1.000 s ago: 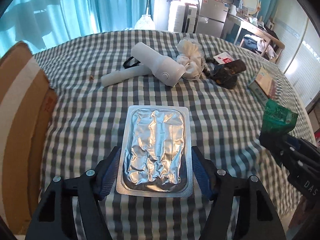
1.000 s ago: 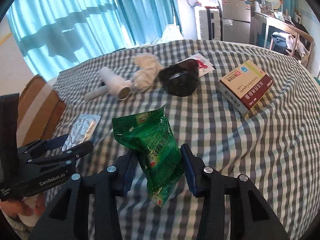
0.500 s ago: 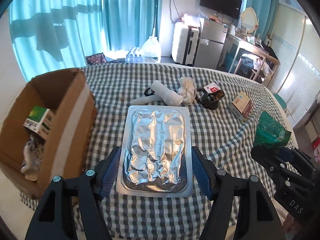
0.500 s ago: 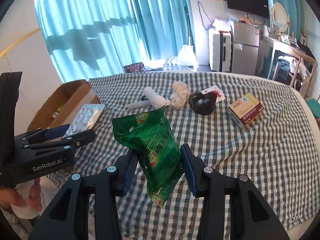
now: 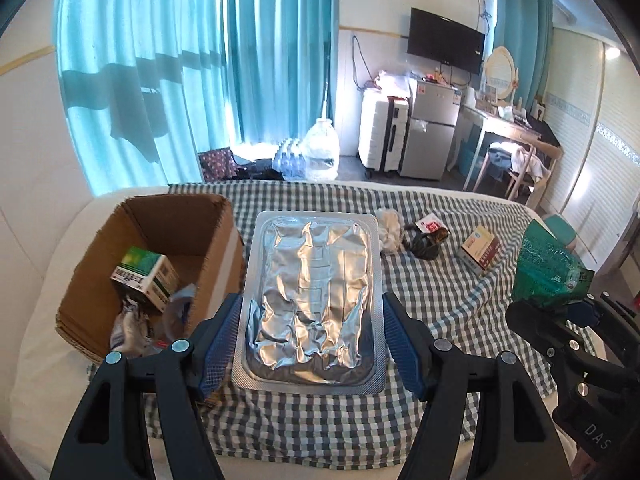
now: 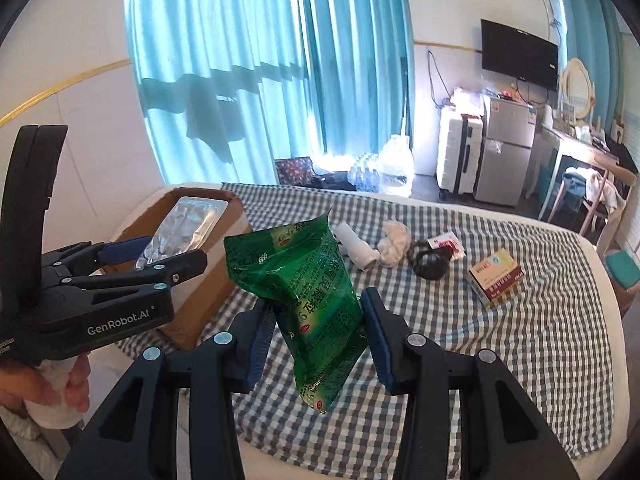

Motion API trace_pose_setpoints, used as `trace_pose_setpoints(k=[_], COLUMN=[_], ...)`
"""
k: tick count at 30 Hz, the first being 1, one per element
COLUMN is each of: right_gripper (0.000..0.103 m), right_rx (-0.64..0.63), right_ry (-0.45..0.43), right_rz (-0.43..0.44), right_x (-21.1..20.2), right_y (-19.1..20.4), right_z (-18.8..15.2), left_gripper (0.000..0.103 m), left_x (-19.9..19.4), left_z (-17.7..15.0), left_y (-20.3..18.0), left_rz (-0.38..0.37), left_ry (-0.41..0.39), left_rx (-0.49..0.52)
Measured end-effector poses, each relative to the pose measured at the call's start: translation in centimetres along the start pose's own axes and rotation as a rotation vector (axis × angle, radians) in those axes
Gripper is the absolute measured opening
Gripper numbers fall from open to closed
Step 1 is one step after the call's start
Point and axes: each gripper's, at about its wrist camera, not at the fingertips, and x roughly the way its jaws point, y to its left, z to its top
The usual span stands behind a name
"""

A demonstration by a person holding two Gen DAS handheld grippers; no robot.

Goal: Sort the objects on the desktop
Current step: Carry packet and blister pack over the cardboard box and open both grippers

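Observation:
My left gripper (image 5: pixel 310 336) is shut on a silver foil blister pack (image 5: pixel 312 296), held flat above the checked tablecloth (image 5: pixel 420 300) beside the open cardboard box (image 5: pixel 176 224). In the right wrist view the same foil pack (image 6: pixel 182 226) hangs over the box (image 6: pixel 192 308) in the left gripper (image 6: pixel 154 254). My right gripper (image 6: pixel 316 328) is shut on a green medicine pouch (image 6: pixel 304 284), lifted well above the cloth. That green pouch (image 5: pixel 550 268) shows at the right edge of the left wrist view.
The box holds a green-and-white carton (image 5: pixel 146 276) and crumpled packets. On the cloth lie a white cylinder (image 6: pixel 356 246), a white cloth wad (image 6: pixel 394 240), a black object (image 6: pixel 430 264), a red-and-white sachet (image 6: pixel 446 244) and a red-and-yellow medicine box (image 6: pixel 496 276). A hand (image 6: pixel 44 384) grips the left tool.
Both grippers have risen and pulled back from the table with their loads. The cardboard box has come into full view, with the foil pack now near it.

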Motion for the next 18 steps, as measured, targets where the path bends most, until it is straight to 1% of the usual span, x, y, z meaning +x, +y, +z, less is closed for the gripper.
trace_pose_setpoints(k=[4,8,12,18], right_gripper=[0.043,0.043,0.043,0.043], right_rx=[-0.032,-0.062,-0.093,-0.114], right_ry=[-0.017,-0.015,0.007,0.056], right_rz=[0.035,0.078,0.114,0.19], right_x=[-0.2,0.3,2.0,5.4], right_y=[2.4,4.9,7.6,11.3], right_z=[1.2,1.8,2.3,2.9], left_gripper=[0.07,0.07,0.07,0.07], left_x=[-1.0,-1.0,-0.6,0.4], left_z=[0.3,0.1,-0.1,-0.2], left_y=[2.0,4.6,7.8,14.0], left_rz=[0.018,0.042,0.08,0.157], left_ry=[-0.02,-0.019,-0.019,-0.003], left_rx=[-0.027,-0.064,-0.112,-0.197])
